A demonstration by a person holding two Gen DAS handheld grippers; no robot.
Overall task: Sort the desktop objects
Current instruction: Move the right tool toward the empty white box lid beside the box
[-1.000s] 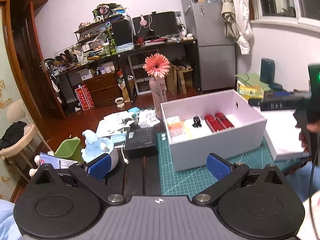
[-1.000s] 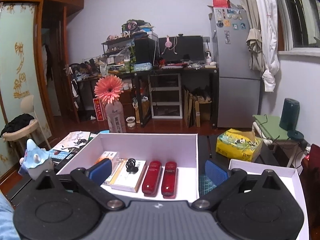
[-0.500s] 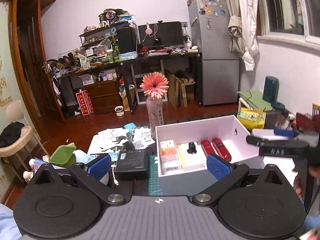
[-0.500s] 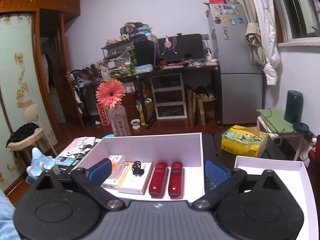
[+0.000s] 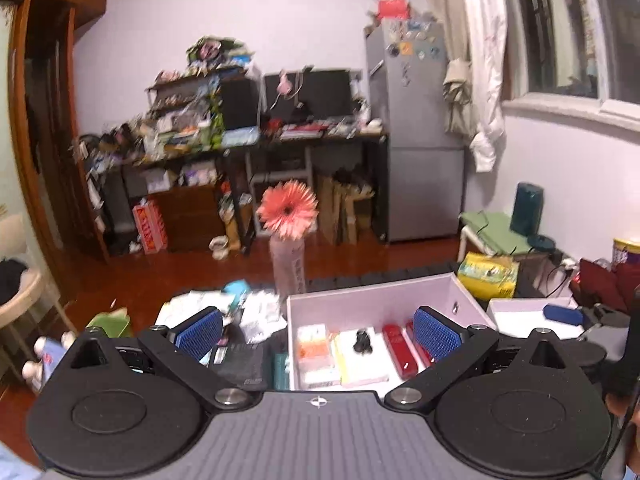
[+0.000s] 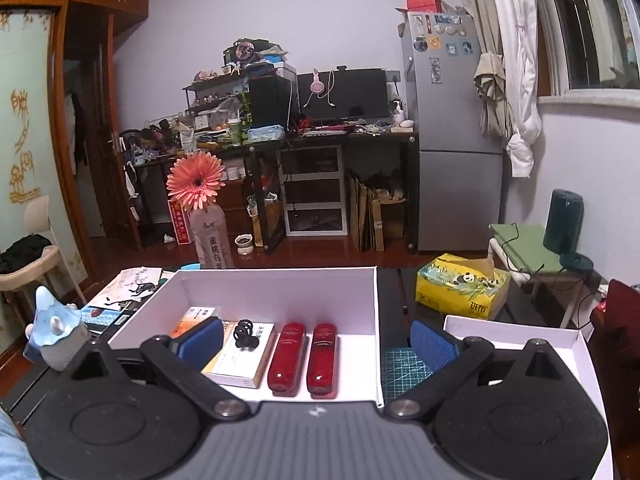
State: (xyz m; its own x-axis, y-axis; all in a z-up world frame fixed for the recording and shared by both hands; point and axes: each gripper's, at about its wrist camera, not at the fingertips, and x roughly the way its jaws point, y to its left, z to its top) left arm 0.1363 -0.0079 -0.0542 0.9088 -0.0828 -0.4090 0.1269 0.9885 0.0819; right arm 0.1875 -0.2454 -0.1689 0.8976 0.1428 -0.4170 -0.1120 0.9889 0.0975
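A white open box sits on the green cutting mat. Inside lie two red cases, a black clip on a white flat carton, and an orange packet. My right gripper hovers open over the box's near edge, holding nothing. The blurred left wrist view shows the same box from its left side, with the red cases and clip inside. Above the box's near left corner my left gripper is open and empty. The right gripper's blue pad shows at the far right.
The box's white lid lies open side up to the right. A yellow tissue pack sits behind it. A bottle with a pink flower stands behind the box's left corner. A blue figurine, papers and a black device lie left.
The left gripper has risen and tilted up, so the box sits lower and smaller in its view, now blurred by motion. The right gripper has lifted slightly. Both stay open.
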